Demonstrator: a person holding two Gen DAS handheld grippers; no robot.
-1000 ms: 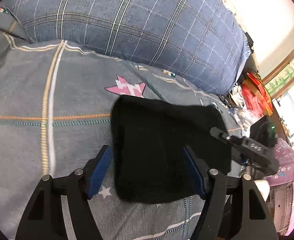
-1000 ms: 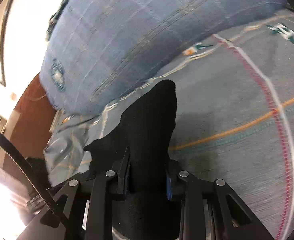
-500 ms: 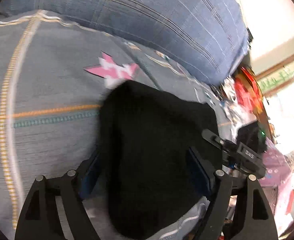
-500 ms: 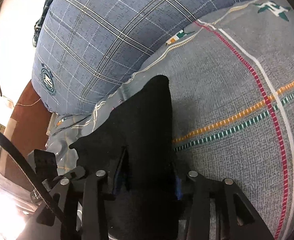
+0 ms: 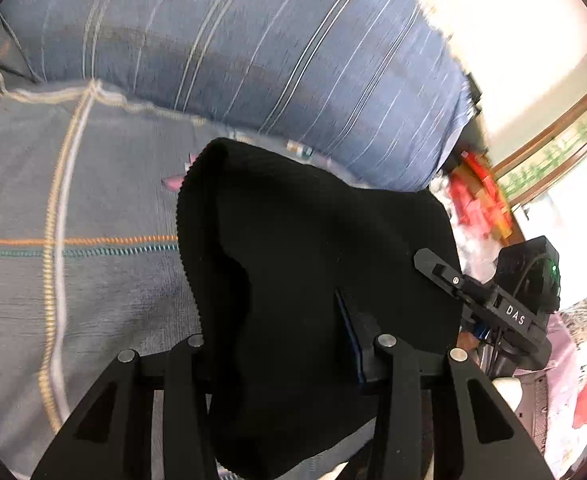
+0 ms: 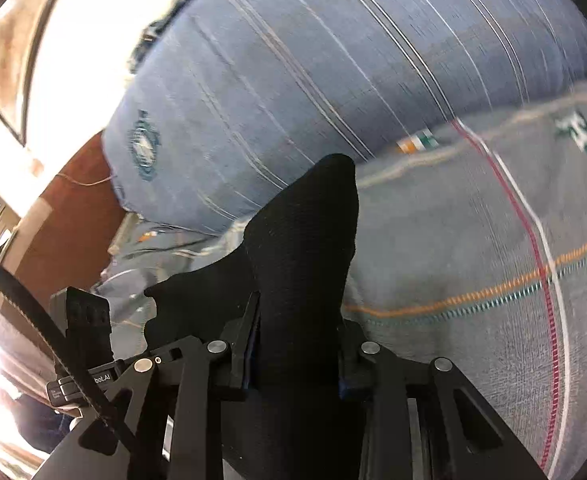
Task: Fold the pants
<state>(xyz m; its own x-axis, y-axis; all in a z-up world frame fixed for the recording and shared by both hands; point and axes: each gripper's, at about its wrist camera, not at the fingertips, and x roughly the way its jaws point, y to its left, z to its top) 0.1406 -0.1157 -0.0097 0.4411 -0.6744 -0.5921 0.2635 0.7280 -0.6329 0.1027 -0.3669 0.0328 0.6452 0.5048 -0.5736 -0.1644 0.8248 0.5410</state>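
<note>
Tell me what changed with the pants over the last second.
The left claw closed on the black pants and lifted them off the bed; a second ago its jaws were open around the cloth. The right claw kept its grip on them.

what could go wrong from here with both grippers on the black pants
1. The black pants bunch thickly between the left hand-held gripper, so the fold may come out lumpy.
2. The right hand-held gripper pinches only a narrow ridge; it could slip.
3. The blue plaid pillow sits close behind and could catch the fabric.
</note>
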